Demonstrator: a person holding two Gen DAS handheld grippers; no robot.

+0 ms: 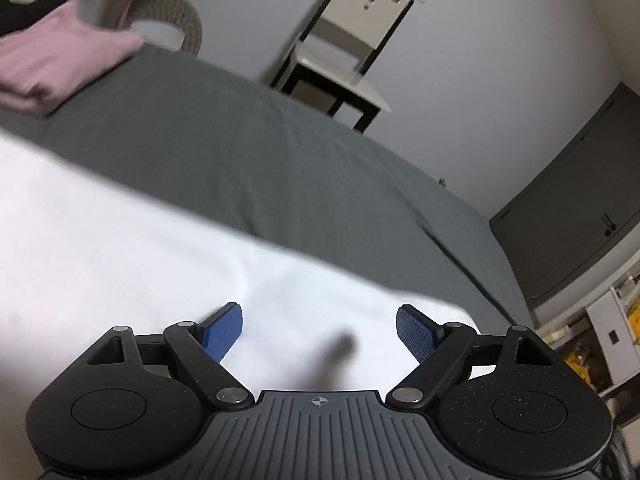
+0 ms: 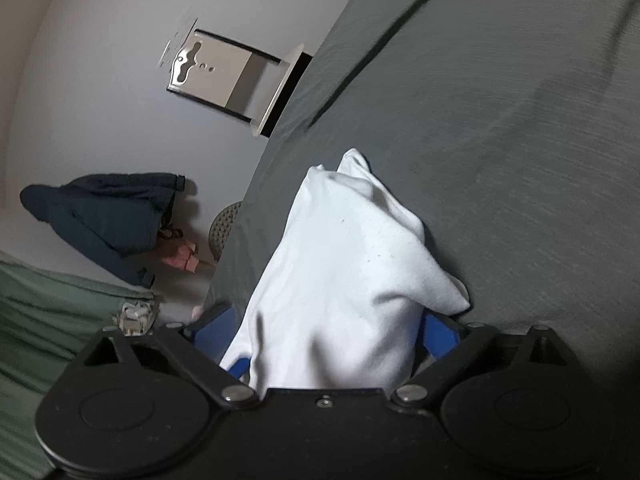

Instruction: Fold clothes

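White garment (image 1: 132, 240) is spread on grey bed sheet (image 1: 280, 152). Left gripper (image 1: 320, 330) is held with fingers apart above it. Right gripper (image 2: 328, 336) is draped with a bunched fold; its grip cannot be told. Pink folded garment (image 1: 56, 60) lies well apart.

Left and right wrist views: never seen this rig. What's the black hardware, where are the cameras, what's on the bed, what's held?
No robot arm here: a person carries a two-finger gripper in each hand, each with a fisheye camera looking forward along its blue-padded fingers. In the left wrist view, the left gripper is open above a white garment spread on the grey bedsheet; a folded pink garment lies at the far corner. In the right wrist view, the right gripper has white cloth bunched between its fingers; whether it is clamped is unclear.
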